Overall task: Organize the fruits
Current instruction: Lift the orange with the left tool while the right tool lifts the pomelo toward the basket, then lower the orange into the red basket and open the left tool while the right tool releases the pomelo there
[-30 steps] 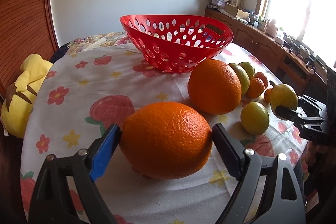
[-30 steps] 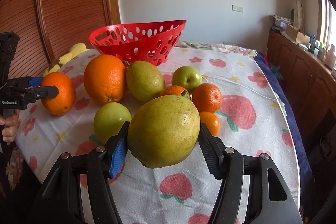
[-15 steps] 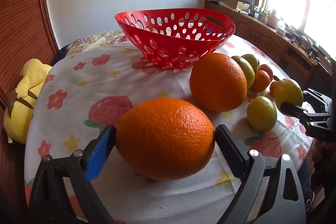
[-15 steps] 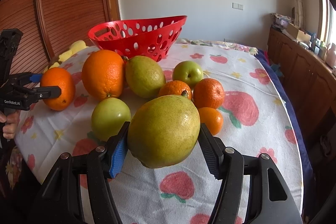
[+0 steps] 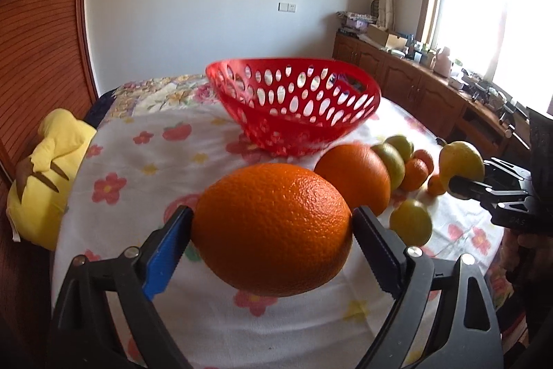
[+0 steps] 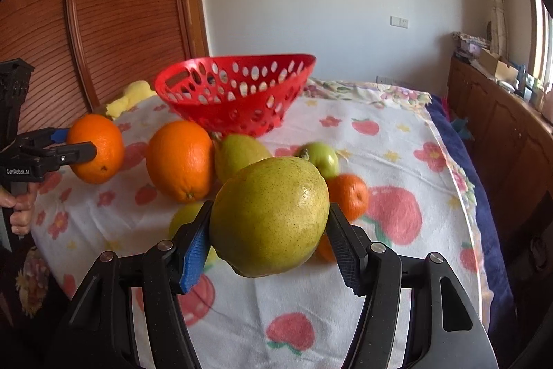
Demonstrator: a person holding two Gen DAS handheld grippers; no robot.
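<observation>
1. Both tools have risen: left tool (image 5: 273, 227) grips a large orange (image 5: 273, 227), right tool (image 6: 269, 227) a yellow-green pear (image 6: 269, 217), both off the desk.
2. Flower-and-strawberry cloth (image 6: 397, 134) covers the desk; red perforated basket (image 6: 238, 95) stands behind the remaining fruit, beside a wooden door (image 6: 121, 6).

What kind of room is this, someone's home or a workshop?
Most likely a room in a home. A flowered cloth covers the table, with a red basket and loose fruit on it. A yellow soft toy sits at the side, and wooden cabinets run under a curtained window.
</observation>
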